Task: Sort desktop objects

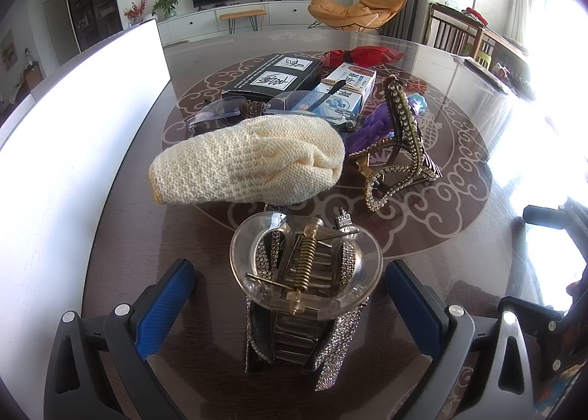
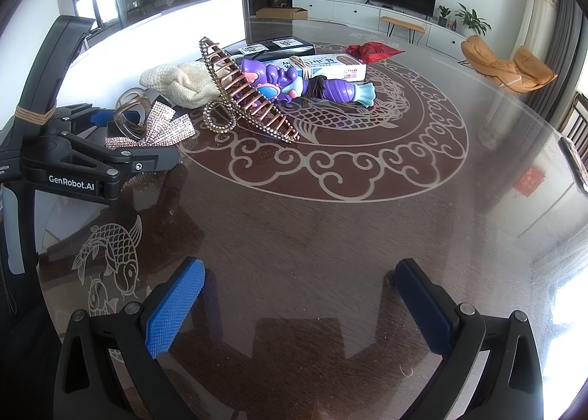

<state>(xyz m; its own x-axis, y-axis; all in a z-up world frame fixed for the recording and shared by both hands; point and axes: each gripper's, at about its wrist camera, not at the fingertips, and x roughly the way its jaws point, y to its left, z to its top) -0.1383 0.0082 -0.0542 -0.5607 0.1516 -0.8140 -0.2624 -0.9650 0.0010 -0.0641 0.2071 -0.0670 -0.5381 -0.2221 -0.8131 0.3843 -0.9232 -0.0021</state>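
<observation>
I'm holding the left gripper point(image 1: 290, 309) with its jaws spread wide, the blue pads point(image 1: 165, 309) flanking the clear rhinestone hair claw point(image 1: 305, 273) but not touching it. The claw is lying dead ahead between the fingers, its long axis running along my line of approach, spring pin toward me. The right gripper point(image 2: 297, 306) is gaping open too, over bare table point(image 2: 330, 228), well apart from the pile. So the left is nearer. Beyond the claw, the cream knit glove point(image 1: 250, 162) is sitting just behind it.
</observation>
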